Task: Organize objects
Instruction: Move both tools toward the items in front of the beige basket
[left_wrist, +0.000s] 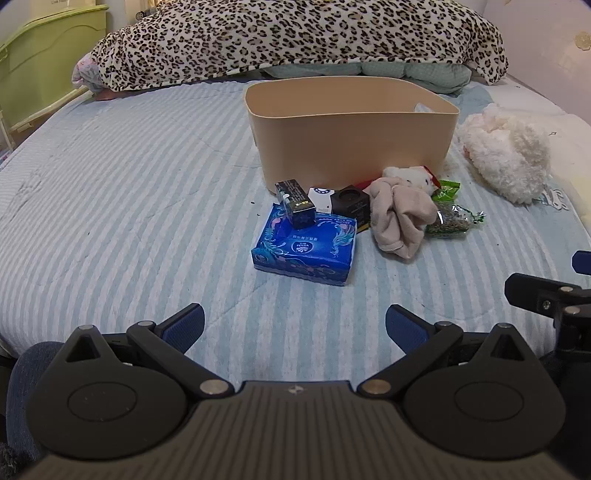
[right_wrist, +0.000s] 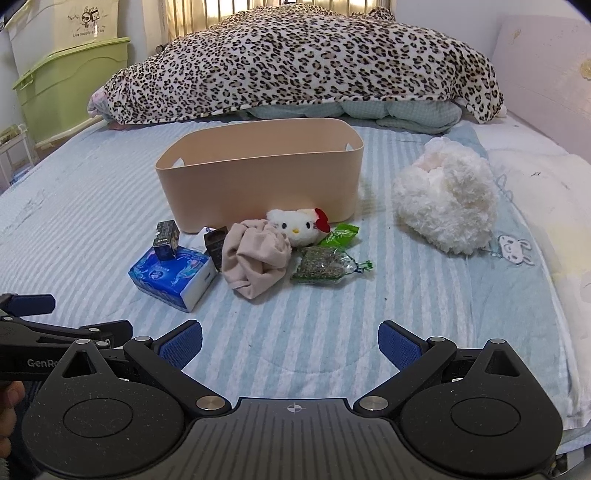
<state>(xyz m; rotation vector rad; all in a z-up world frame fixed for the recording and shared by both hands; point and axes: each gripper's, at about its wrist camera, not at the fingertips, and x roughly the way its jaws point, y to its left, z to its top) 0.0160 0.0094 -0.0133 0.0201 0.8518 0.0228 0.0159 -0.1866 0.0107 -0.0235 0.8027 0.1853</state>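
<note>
Sitting in a loose cluster on the striped bed (left_wrist: 110, 184), just in front of the beige bin (left_wrist: 351, 136): blue tissue pack (left_wrist: 304, 245) w/ a small dark box (left_wrist: 295, 203) on top, a white box (left_wrist: 320, 197) & a black cube box (left_wrist: 351, 203) behind it, a beige cloth (right_wrist: 255, 258), a white cat plush (right_wrist: 299, 223), a green packet (right_wrist: 341, 234) & a clear bag of dried herbs (right_wrist: 325, 264). Bin stands upright, open top, long side facing both cams; nothing visible inside from here.

Cluster lies straight ahead of both tongs, well apart from them. Tissue pack is the nearest item, long axis angled slightly across the left view. From the right view it's off to the left, while cloth and herb bag sit nearer centre. So likely left takes tissues, right takes cloth/bag.

Left tongs (left_wrist: 294, 328): spread wide, empty, touching nothing. Right tongs (right_wrist: 290, 341): same, wide apart, empty, hovering over bare bed.

Off to the right, a fluffy white item (right_wrist: 447, 205); leopard blanket (right_wrist: 303, 62) at the far end.
</note>
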